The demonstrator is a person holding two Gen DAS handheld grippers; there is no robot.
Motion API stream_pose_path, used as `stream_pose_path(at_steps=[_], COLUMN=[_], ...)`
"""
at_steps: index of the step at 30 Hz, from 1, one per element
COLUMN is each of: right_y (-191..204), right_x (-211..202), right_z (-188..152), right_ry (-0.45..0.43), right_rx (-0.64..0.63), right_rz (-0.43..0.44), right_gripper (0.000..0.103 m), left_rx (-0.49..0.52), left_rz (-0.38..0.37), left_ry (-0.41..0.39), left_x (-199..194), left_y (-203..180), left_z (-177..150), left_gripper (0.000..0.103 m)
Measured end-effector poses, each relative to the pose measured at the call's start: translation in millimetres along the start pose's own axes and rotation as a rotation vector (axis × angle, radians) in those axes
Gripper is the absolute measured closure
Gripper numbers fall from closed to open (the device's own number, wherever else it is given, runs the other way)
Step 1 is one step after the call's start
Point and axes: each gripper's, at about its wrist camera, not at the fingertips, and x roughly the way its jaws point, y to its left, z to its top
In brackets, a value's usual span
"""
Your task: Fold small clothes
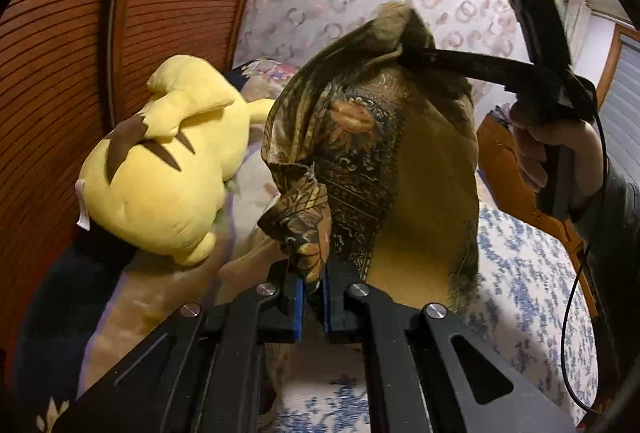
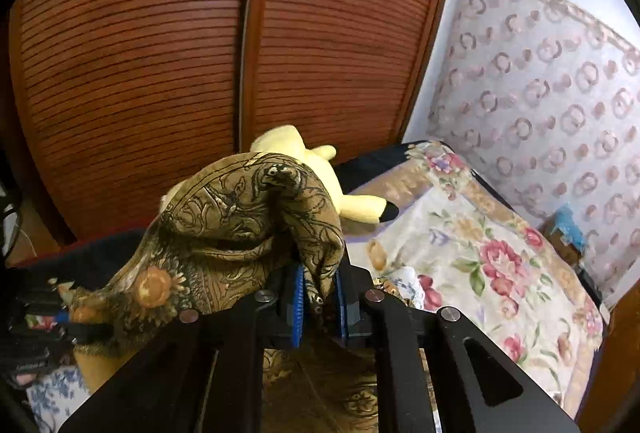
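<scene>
A thin brown patterned cloth [image 1: 372, 137] with gold and black floral print hangs in the air above the bed. My left gripper [image 1: 314, 285] is shut on its lower corner. My right gripper [image 2: 318, 293] is shut on another bunched edge of the same cloth [image 2: 240, 209]. In the left wrist view the right gripper [image 1: 404, 47] pinches the cloth's top, held by a hand at the right. In the right wrist view the left gripper [image 2: 70, 313] shows at the far left, holding the cloth's other end. The cloth sags between the two grippers.
A yellow plush toy [image 1: 160, 169] lies on the bed to the left, also in the right wrist view [image 2: 320, 169]. A floral bedspread [image 2: 480, 253] covers the bed. A wooden slatted wardrobe [image 2: 240, 33] stands behind. A blue-patterned sheet [image 1: 520, 273] lies below.
</scene>
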Motion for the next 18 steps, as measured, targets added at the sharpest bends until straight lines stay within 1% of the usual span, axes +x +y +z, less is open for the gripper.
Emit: stream_pose_path(at_steps=[1, 2, 3, 4, 5, 6, 7, 8, 9, 11, 13, 14, 15, 16, 18], right_y=[-8, -14, -10, -15, -18, -24, -25, -28, -28, -17, -2, 3, 4, 10, 18], right_x=[4, 10, 14, 16, 15, 14, 13, 9, 4, -9, -17, -17, -15, -14, -8], right_z=[0, 1, 8, 9, 10, 6, 4, 0, -5, -17, -29, -37, -47, -54, -66], right_ry=[0.014, 0.040, 0.061, 0.077, 0.078, 0.075, 0.067, 0.060, 0.054, 0.045, 0.025, 0.028, 0.034, 0.047, 0.057], right_rx=[0.022, 0.052, 0.068, 0.086, 0.096, 0.108, 0.121, 0.135, 0.153, 0.194, 0.217, 0.217, 0.210, 0.199, 0.173], right_rz=[0.003, 0.003, -0.002, -0.020, -0.032, -0.052, -0.068, -0.073, -0.068, -0.017, 0.057, 0.085, 0.102, 0.103, 0.082], right_gripper=[0.083, 0.081, 0.079, 0.074, 0.065, 0.061, 0.056, 0.055, 0.054, 0.054, 0.054, 0.054, 0.054, 0.054, 0.054], left_rx=[-0.001, -0.001, 0.002, 0.007, 0.013, 0.014, 0.016, 0.021, 0.028, 0.043, 0.057, 0.066, 0.073, 0.086, 0.104], left_rz=[0.000, 0.000, 0.006, 0.015, 0.018, 0.014, 0.011, 0.015, 0.017, 0.024, 0.026, 0.020, 0.021, 0.027, 0.034], left_ry=[0.005, 0.006, 0.005, 0.002, -0.002, -0.004, -0.007, -0.012, -0.019, -0.032, -0.050, -0.063, -0.067, -0.072, -0.095], left_x=[0, -1, 0, -1, -2, -4, -5, -7, -9, -13, -18, -23, -24, -28, -35], left_y=[1, 0, 0, 0, 0, 1, 1, 0, -1, -4, -6, -7, -8, -11, -16], left_z=[0, 0, 0, 0, 0, 0, 1, 1, 2, 3, 4, 4, 5, 6, 6], left_gripper=[0.096, 0.096, 0.095, 0.094, 0.094, 0.093, 0.089, 0.087, 0.083, 0.074, 0.060, 0.060, 0.057, 0.046, 0.032])
